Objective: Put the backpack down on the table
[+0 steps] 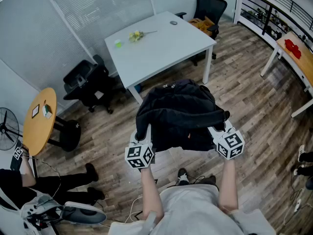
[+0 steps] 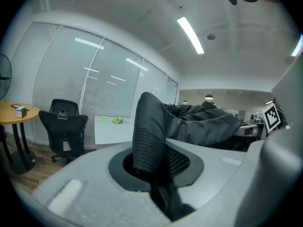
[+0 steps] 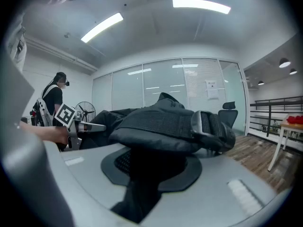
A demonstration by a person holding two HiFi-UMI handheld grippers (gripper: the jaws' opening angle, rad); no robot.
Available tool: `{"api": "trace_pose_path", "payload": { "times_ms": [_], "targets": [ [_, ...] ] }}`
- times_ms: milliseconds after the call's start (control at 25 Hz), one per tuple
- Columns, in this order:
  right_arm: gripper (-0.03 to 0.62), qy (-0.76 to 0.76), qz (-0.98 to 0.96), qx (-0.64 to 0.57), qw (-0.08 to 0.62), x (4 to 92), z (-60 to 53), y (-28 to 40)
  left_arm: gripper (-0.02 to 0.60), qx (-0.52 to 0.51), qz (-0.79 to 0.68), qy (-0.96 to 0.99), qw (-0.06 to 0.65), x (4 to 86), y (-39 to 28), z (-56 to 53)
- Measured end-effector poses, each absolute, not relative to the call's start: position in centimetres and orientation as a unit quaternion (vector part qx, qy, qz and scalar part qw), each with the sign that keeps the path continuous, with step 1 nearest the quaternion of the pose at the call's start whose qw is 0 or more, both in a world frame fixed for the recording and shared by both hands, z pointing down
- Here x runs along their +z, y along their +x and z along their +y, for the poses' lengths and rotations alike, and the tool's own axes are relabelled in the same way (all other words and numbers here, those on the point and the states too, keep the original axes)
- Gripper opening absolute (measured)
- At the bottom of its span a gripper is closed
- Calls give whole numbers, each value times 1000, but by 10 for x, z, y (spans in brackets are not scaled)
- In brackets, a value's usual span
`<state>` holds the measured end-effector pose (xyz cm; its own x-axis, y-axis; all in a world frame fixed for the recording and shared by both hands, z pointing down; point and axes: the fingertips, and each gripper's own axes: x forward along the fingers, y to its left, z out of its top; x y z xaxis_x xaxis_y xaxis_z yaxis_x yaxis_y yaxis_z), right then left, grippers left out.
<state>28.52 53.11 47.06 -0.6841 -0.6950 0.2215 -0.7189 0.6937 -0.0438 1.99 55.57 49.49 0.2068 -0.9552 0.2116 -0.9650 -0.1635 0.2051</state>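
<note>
Backpack (image 1: pixel 178 114): held in the air just short of the table's (image 1: pixel 161 48) near corner, not touching it, with the wood floor (image 1: pixel 254 97) beneath.
Progress: the backpack is lifted and gripped, so this is judged to be mid-carry. The approach to the table, the lowering and the release are left to be done.
Left gripper (image 1: pixel 142 141): clamped on a mesh-backed strap (image 2: pixel 151 141), on the side away from the table.
Right gripper (image 1: pixel 221 133): clamped on the other padded strap (image 3: pixel 161 126), beside its buckle (image 3: pixel 208 124).
Arms (image 1: pixel 151 190): both are stretched toward the table, side by side, with the grippers held near level and tipped slightly down.
</note>
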Motion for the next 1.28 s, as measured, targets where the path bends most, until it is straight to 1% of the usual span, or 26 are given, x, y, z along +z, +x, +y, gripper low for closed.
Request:
{"api": "trace_pose_path", "payload": {
  "times_ms": [440, 760, 1280],
  "targets": [
    [103, 387, -914, 78, 96, 474, 530, 266, 69, 21, -617, 772, 147, 495, 5, 552],
    [104, 378, -917, 76, 104, 478, 514, 271, 71, 32, -599, 785, 151, 497, 5, 539],
    [104, 380, -917, 64, 101, 481, 423, 242, 71, 47, -590, 791, 155, 498, -20, 449]
  ]
}}
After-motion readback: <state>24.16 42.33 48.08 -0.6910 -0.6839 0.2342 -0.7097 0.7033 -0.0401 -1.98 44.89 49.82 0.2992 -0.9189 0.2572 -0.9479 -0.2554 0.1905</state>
